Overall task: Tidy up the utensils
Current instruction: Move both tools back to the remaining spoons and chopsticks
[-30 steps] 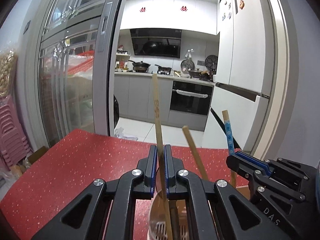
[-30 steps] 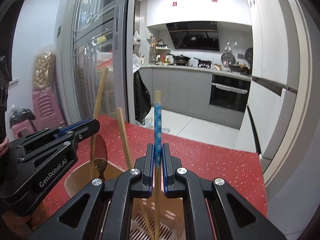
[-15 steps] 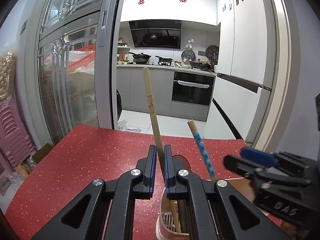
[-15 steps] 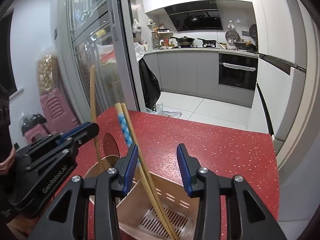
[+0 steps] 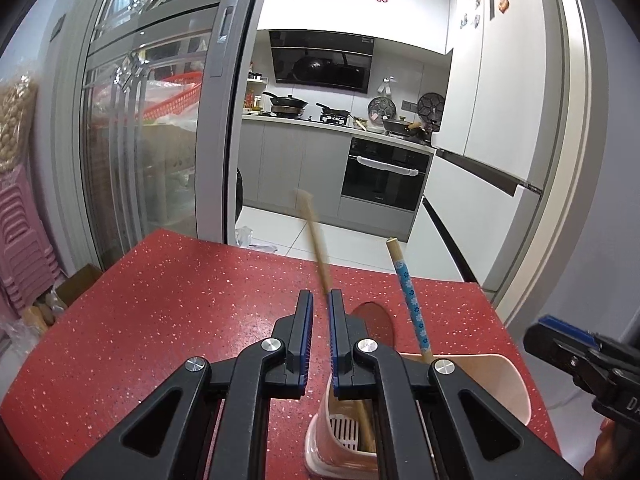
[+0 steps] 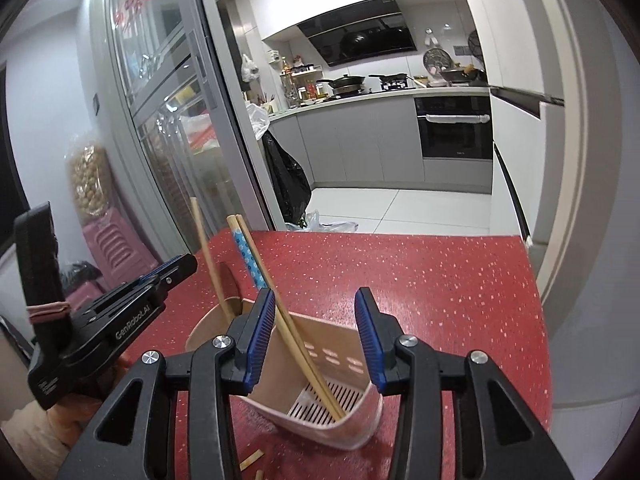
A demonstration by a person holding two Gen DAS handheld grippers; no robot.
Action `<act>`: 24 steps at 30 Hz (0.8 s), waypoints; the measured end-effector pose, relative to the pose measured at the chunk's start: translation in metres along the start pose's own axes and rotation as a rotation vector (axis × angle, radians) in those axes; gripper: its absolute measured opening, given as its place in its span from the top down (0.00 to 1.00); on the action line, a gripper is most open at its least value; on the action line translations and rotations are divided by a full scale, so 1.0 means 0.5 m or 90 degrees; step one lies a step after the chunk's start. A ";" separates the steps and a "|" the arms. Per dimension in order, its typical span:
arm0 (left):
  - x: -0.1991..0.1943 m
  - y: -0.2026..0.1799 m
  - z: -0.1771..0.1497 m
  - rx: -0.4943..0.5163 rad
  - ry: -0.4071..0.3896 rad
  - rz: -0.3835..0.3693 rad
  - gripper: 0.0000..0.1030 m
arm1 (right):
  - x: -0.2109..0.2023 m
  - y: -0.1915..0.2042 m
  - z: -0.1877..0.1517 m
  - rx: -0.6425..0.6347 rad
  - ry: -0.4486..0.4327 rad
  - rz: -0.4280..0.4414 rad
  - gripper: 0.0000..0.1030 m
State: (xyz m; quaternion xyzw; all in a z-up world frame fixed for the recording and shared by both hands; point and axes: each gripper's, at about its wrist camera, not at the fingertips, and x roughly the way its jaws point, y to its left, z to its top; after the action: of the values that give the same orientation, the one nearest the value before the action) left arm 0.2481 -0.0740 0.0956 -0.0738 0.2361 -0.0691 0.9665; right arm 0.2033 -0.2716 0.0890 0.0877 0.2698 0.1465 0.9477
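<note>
Right gripper (image 6: 316, 336) gapes over the pink holder (image 6: 340, 360) on the red desk (image 6: 400, 280), chopsticks (image 6: 296, 332) inside; left gripper (image 5: 320, 332) nearly shut, blurred chopstick (image 5: 316, 244) apparently loose.

Left claw (image 5: 320, 308) nearly closed beside a blurred wooden utensil (image 5: 316, 244) above the pink holder (image 5: 516, 392).

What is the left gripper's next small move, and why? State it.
Probably open the left gripper and let the wooden stick go. Its jaws are shut on the stick, whose lower end is already down inside the pink holder, so it should simply settle there.
</note>
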 end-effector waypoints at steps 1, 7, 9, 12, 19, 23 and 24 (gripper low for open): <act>-0.002 0.002 -0.001 -0.003 0.000 0.001 0.69 | -0.005 -0.002 -0.004 0.003 0.000 0.001 0.56; -0.023 0.008 -0.005 -0.003 0.009 0.005 0.69 | -0.025 -0.004 -0.011 0.016 0.009 0.006 0.54; -0.038 0.014 -0.009 -0.007 0.016 0.000 0.69 | -0.034 -0.005 -0.014 0.028 0.014 0.012 0.52; -0.059 0.024 -0.018 -0.009 0.031 -0.002 0.00 | -0.046 -0.003 -0.025 0.039 0.027 0.014 0.48; -0.104 0.045 -0.085 0.041 0.056 0.031 0.00 | -0.067 0.010 -0.082 0.068 0.083 0.028 0.16; -0.110 0.067 -0.154 0.073 0.133 0.042 0.00 | -0.069 0.023 -0.135 0.071 0.144 0.003 0.16; -0.113 0.071 -0.168 0.077 0.146 0.043 0.00 | -0.068 0.026 -0.147 0.070 0.159 -0.005 0.16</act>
State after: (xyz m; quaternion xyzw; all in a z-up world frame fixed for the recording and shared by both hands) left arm 0.1629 -0.0392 0.0410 0.0008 0.3430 -0.0589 0.9375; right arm 0.1331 -0.2642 0.0469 0.1192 0.3935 0.1377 0.9011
